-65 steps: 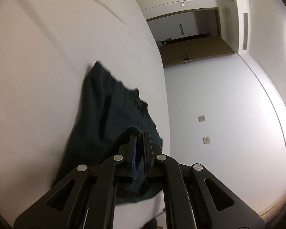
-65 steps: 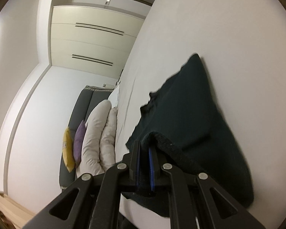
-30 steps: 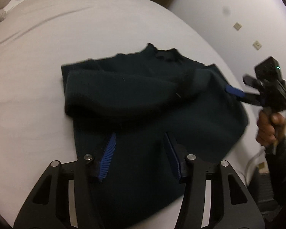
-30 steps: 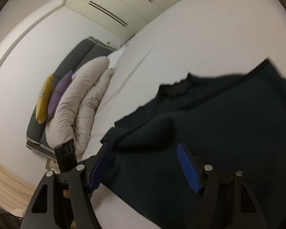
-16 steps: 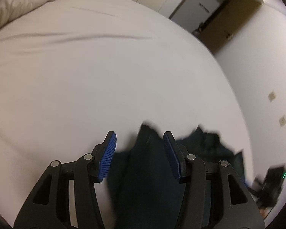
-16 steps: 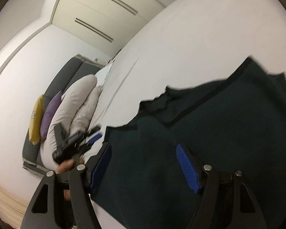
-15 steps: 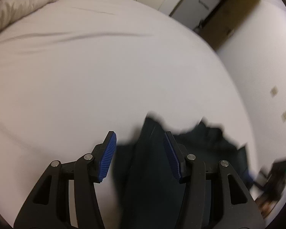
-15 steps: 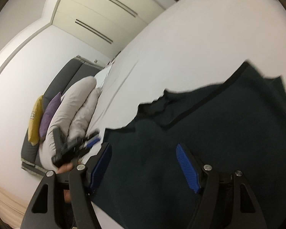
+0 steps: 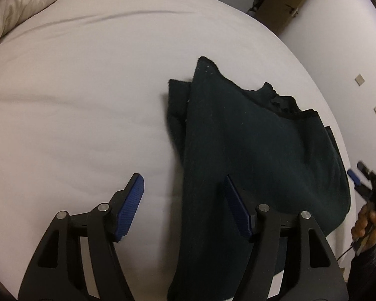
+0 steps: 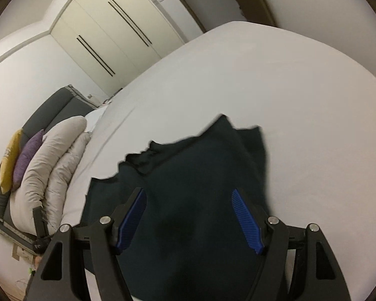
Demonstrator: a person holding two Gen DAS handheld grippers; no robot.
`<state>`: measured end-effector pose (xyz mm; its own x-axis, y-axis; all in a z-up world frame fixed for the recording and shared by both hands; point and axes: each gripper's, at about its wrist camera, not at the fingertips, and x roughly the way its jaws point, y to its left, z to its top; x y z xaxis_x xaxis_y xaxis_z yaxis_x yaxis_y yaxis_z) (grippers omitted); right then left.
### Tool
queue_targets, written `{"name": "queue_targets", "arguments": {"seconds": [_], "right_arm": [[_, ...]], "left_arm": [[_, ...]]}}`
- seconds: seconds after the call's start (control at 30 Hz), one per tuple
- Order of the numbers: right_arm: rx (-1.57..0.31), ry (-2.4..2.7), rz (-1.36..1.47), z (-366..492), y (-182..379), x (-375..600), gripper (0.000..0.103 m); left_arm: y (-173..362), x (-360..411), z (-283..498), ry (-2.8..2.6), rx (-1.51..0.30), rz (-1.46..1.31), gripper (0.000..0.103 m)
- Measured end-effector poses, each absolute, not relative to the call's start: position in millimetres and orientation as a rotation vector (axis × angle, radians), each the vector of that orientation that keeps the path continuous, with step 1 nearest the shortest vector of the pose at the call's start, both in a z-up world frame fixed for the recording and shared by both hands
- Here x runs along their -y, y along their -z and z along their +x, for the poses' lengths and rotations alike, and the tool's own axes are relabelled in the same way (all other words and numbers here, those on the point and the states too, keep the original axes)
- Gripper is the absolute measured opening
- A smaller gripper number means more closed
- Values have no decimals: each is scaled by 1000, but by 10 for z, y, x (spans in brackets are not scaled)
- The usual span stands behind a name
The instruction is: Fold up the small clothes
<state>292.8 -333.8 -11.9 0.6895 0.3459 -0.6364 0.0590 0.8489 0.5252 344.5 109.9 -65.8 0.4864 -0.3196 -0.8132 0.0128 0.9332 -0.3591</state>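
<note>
A dark green sweater lies folded over on the white bed, neckline toward the far side. My left gripper hovers over the sweater's left edge. Its jaws are opening, one pad over bare sheet and the other over the cloth, neither pressing. My right gripper stands open just above the middle of the sweater, holding nothing. In the left wrist view, the right gripper shows small at the sweater's right edge, carried by a hand.
A pale rolled duvet lies at the head of the bed, with a yellow cushion and a purple cushion against a grey headboard. Wardrobe doors and a wooden door stand beyond. The bed's near edge runs under both grippers.
Both grippers had pinched the sweater's edge, then let go after laying it over. The left gripper swung toward the sweater's left edge and its jaws spread wider. The right gripper shifted sideways above the cloth.
</note>
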Motion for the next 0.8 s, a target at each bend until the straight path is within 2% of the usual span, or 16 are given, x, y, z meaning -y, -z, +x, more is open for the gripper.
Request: {"name": "queue_targets", "arguments": {"seconds": [0.07,0.13,0.17,0.2,0.23,0.3,0.47,0.53,0.6,0.67,0.73,0.8], "right_arm": [[-812,-152,561,2822,160,3479,74],[-819,-123,592,2721,211,3658,75],[-820,-107,603,2677,230,3730,75],[-817,-89,621,2622,248,3827,75],[-817,-81,633,2571,263,3907,76],[-835,-86,627,2521,286,3973,79],[-902,-169,502,2529,343,3745,78],[-918,-179,434,2555,372,3620,69],[-963,-193,420,2614,453,3566,38],[-983,-179,394,2637,487,3525,19],[-968,-163,379,2604,450,3514,11],[-944,-150,395,2537,400,3541,8]], "left_arm": [[662,-1183,3318,218,-1048,-340,64],[678,-1204,3209,245,-1049,-340,50],[700,-1167,3170,269,-1058,-336,33],[718,-1132,3144,289,-1065,-337,27],[716,-1106,3094,292,-1061,-329,26],[704,-1045,3030,285,-1042,-304,18],[645,-1026,2896,270,-1022,-297,13],[615,-1029,2830,263,-1012,-289,12],[597,-1055,2750,255,-1004,-298,10],[632,-1002,2722,240,-998,-314,6],[651,-1025,2681,230,-993,-336,5],[696,-1069,2613,226,-997,-366,5]]}}
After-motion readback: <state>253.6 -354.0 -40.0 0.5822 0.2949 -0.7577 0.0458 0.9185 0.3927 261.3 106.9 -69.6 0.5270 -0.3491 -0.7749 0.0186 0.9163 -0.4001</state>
